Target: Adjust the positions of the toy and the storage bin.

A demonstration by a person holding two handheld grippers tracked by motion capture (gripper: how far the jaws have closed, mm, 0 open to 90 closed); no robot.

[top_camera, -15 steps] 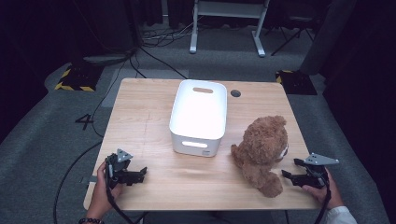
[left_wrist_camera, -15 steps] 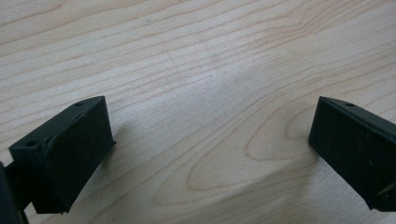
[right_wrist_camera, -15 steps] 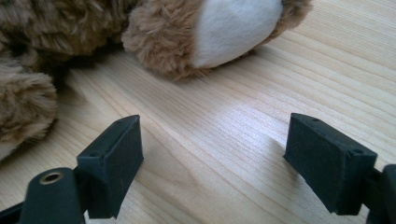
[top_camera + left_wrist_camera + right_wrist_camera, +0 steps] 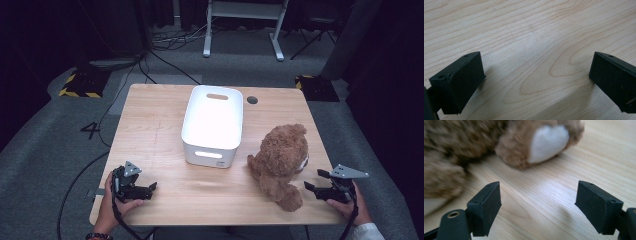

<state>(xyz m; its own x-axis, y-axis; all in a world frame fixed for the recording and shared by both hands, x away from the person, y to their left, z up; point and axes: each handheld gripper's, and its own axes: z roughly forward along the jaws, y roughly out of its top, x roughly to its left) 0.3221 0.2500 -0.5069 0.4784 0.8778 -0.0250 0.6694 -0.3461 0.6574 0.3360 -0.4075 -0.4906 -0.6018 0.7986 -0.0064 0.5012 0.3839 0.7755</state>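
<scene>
brown teddy bear (image 4: 280,160) lies on the wooden worktop (image 4: 160,125), just right of the white bin (image 4: 214,125), its feet toward the near edge. right gripper (image 4: 320,190) sits near the bear's right side, jaws spread wide with nothing between them, pointing at the bear's paw (image 4: 549,142). left gripper (image 4: 147,190) rests well left of the bear, near the front-left worktop corner, jaws spread wide over bare wood, holding nothing

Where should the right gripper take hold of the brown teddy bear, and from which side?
Probably the near leg, approached level from the bear's right side: the teddy bear lies on the table, that limb points toward the open right gripper and looks narrow enough for its jaws.
</scene>
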